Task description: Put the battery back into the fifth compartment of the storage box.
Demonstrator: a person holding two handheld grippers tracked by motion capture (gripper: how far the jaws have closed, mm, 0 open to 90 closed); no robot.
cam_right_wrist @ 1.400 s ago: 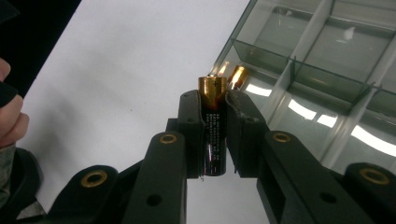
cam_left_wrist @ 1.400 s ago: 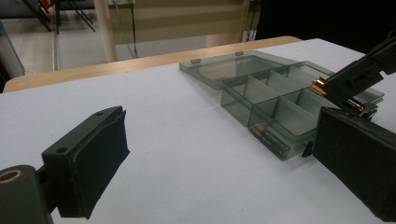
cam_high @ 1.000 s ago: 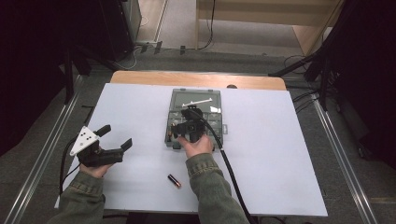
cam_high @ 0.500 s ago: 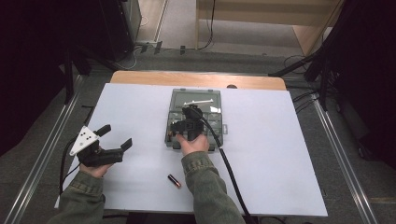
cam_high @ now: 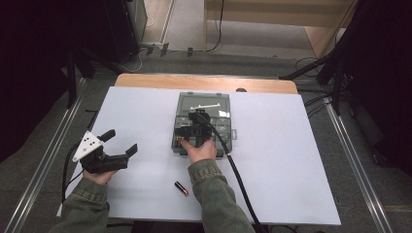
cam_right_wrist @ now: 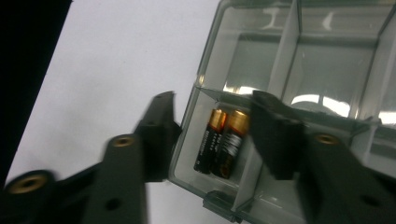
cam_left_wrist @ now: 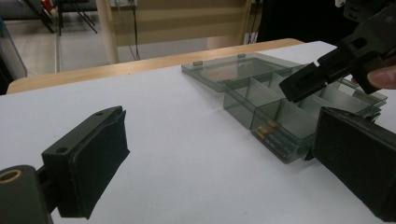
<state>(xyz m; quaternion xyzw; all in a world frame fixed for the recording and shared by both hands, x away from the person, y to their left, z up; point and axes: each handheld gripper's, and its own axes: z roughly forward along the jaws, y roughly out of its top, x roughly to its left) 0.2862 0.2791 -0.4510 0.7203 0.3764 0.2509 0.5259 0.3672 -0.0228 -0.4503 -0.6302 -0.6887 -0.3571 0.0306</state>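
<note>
Three batteries [cam_right_wrist: 222, 142], one compartment box [cam_high: 180, 127], two grippers [cam_high: 114, 143].

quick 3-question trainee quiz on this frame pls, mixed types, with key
1. True or false: the compartment box has its lid shut.
2. How many batteries lie in the corner compartment under the right gripper?
3. The loose battery on the table lies: A) in front of the box, near the person's right sleeve; B) behind the box; C) between the left gripper jaws.

Key: 1 false; 2 two; 3 A.
</note>
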